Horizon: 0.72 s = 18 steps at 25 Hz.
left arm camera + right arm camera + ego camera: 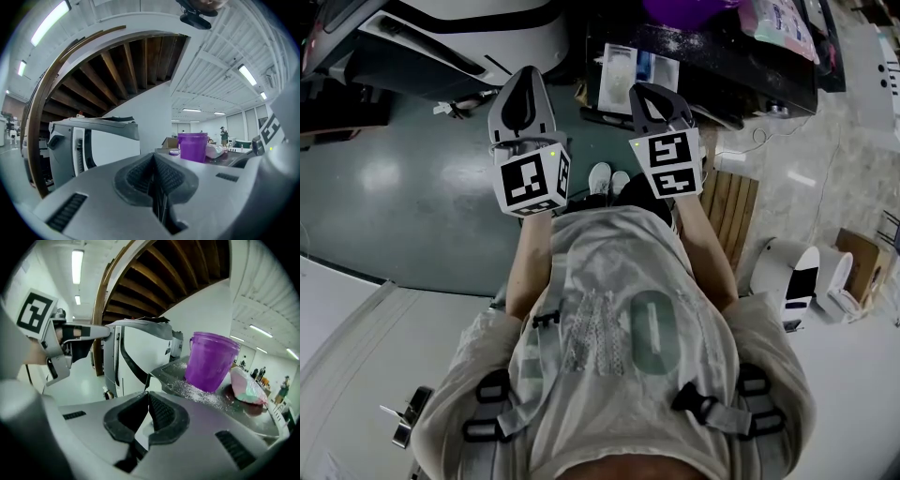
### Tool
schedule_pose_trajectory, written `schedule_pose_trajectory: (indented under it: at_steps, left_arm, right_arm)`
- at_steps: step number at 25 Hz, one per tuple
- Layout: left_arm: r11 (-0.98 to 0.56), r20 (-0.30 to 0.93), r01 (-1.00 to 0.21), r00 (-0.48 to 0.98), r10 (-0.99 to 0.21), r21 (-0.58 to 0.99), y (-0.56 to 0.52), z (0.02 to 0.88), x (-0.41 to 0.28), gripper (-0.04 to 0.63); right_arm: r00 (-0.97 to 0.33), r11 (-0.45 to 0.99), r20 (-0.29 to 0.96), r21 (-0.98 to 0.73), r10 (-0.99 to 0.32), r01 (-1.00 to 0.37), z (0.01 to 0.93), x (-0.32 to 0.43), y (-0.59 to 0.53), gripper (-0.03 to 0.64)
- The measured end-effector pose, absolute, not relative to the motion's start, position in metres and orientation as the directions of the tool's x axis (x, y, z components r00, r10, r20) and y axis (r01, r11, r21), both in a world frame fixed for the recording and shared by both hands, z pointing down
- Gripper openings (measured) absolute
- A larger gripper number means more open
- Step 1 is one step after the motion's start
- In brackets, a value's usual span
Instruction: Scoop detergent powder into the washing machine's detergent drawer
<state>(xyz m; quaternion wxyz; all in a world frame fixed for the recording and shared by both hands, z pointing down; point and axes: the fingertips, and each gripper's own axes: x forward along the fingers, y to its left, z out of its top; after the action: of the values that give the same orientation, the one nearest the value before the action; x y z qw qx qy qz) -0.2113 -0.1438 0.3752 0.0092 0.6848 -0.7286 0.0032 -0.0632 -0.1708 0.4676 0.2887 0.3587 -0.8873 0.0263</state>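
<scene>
Both claws are pressed shut with nothing between the pads. Our left claw (153, 158) and our right claw (148, 398) are held up side by side in front of us. We see no scoop in either, and none anywhere in view.

The likeliest source of detergent is the translucent purple plastic bucket (211, 361), and both claws sit short of it. We cannot tell whether it holds powder, since no view looks into it. Loose white powder (201, 392) is scattered at the foot of the bucket on the dark counter (253, 420) that carries it. Just to the right of the bucket lies a soft pink-and-green pouch (248, 386).

To the left of the bucket, past the counter's end, stands a white machine with dark trim (136, 357), which we take to be the washer. We cannot make out a detergent drawer on it.

We judge that the task has not really started: nothing is picked up, nothing scooped, nothing visibly in a drawer. Finding a scoop, filling it and carrying it to the drawer all remain.
</scene>
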Motion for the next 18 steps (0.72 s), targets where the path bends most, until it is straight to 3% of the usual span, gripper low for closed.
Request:
schedule_pose_trajectory:
  at_steps: [8, 18]
  left_arm:
    - [0.059, 0.043, -0.998, -0.058, -0.997, 0.011, -0.147, 0.385, -0.213, 0.020]
    - [0.070, 0.054, -0.998, -0.069, -0.996, 0.010, -0.143, 0.390, -0.215, 0.020]
  right_arm:
    - [-0.485, 0.739, 0.558, 0.533, -0.673, -0.412, 0.472, -0.067, -0.169, 0.009]
    - [-0.401, 0.555, 0.516, 0.832, -0.757, 0.023, 0.479, -0.064, -0.163, 0.009]
